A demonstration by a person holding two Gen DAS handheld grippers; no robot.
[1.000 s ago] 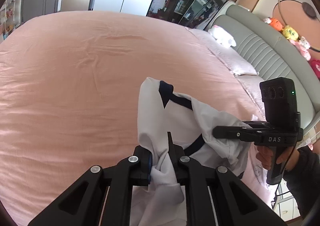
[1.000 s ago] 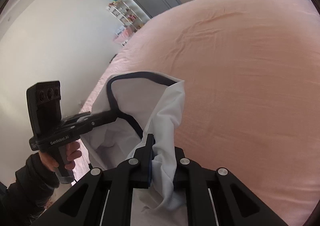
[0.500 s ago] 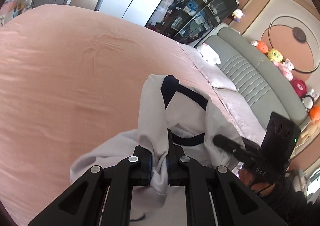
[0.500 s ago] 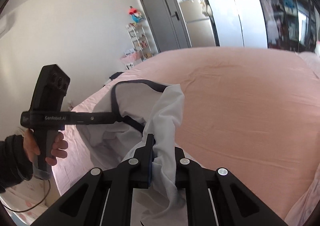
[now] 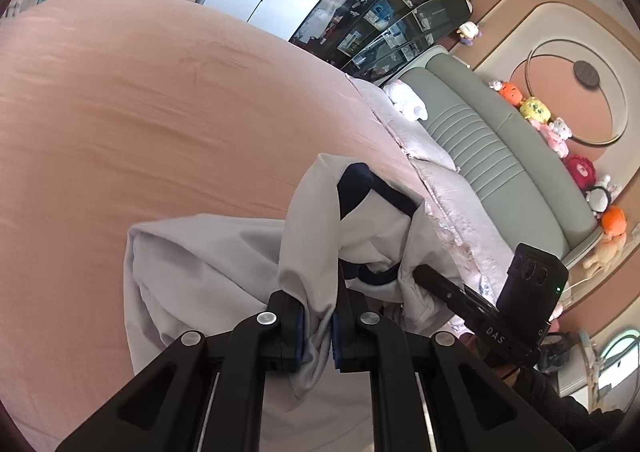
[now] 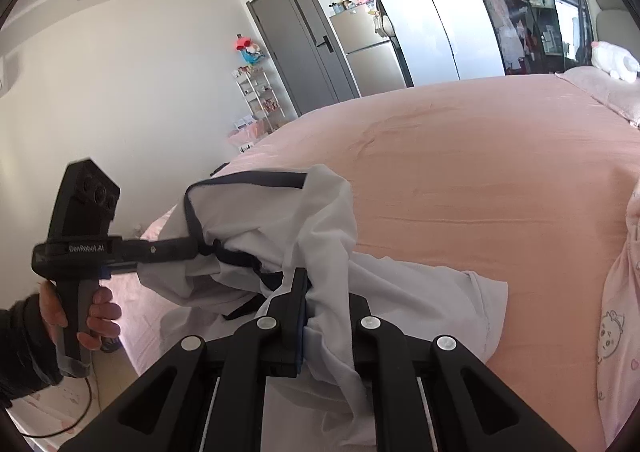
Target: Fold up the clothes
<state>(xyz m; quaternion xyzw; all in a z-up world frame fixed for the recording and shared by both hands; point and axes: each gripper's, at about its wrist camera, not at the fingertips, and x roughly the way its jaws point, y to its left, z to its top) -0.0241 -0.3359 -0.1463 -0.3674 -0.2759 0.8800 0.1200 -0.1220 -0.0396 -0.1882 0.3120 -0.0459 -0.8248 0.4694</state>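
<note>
A white shirt with navy collar trim (image 5: 224, 264) hangs between both grippers over the near edge of a pink bed (image 5: 140, 112). My left gripper (image 5: 318, 326) is shut on a bunch of the shirt's cloth at one shoulder. My right gripper (image 6: 326, 326) is shut on the cloth at the other shoulder (image 6: 328, 236). The navy collar (image 5: 356, 188) stands up between them. One sleeve (image 6: 452, 300) lies out on the bed. Each gripper shows in the other's view: the right one (image 5: 436, 284) and the left one (image 6: 176, 246).
A grey-green padded headboard (image 5: 500, 148) with plush toys (image 5: 536, 112) runs along the right. Pink pillows (image 5: 432, 156) lie below it. A dark glass cabinet (image 5: 372, 24), a fridge (image 6: 368, 52) and a grey door (image 6: 296, 40) stand beyond the bed.
Both grippers have lifted and swung with the shirt held between them. More of the shirt now lies out on the bed, with a sleeve spread to the side.
</note>
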